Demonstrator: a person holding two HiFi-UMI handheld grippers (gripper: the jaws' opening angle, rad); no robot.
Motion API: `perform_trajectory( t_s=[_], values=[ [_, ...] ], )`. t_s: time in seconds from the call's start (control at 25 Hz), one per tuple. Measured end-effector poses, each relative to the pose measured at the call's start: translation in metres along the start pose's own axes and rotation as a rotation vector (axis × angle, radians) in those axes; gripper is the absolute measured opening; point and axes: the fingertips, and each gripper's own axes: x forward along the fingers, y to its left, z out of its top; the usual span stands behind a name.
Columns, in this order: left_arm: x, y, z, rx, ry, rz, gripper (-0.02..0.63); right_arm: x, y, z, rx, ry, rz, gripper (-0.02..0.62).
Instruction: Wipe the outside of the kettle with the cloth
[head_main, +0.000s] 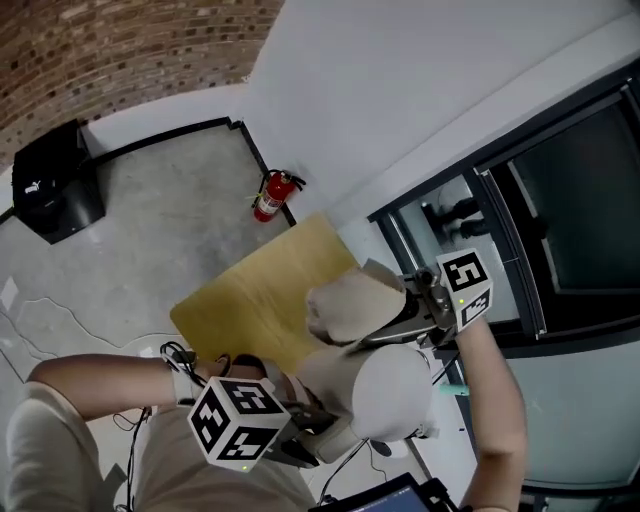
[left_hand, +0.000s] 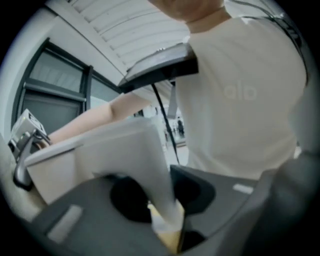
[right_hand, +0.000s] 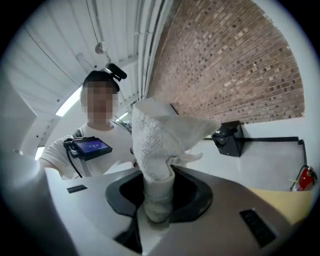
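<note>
In the head view the white kettle (head_main: 392, 393) hangs above the yellow table (head_main: 250, 305). My left gripper (head_main: 312, 437) comes at it from the left, below its marker cube. In the left gripper view the jaws are shut on a white strip of the kettle (left_hand: 107, 152), apparently its handle, at my left gripper (left_hand: 168, 220). The beige cloth (head_main: 348, 305) is bunched just above the kettle, and my right gripper (head_main: 402, 300) is shut on it. The right gripper view shows the cloth (right_hand: 160, 132) standing up out of my right gripper (right_hand: 157, 210).
A red fire extinguisher (head_main: 272, 195) stands by the white wall and a black box (head_main: 55, 180) sits on the grey floor at the left. Dark window frames (head_main: 560, 200) run along the right. A person with a chest-mounted screen (right_hand: 90, 146) faces the right gripper.
</note>
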Motion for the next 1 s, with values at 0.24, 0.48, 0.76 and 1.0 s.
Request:
perform_trajectory(
  t_s=[0.24,0.48,0.76,1.0],
  values=[
    [0.002,-0.014,-0.016,-0.076,0.006,-0.040,0.101,0.011,-0.036,-0.056,0.085,-0.099,-0.042,0.115],
    [0.002,-0.025,-0.016,-0.092,0.001,-0.102,0.101,0.006,-0.006,-0.027,0.082,-0.231,0.171,0.115],
    [-0.007,-0.018,0.000,-0.091,-0.021,-0.139,0.101,0.032,-0.027,-0.051,0.145,-0.211,0.258,0.115],
    [-0.011,-0.021,0.012,-0.128,-0.072,-0.178,0.104,0.059,-0.020,-0.057,0.179,-0.254,0.429,0.115]
  ],
)
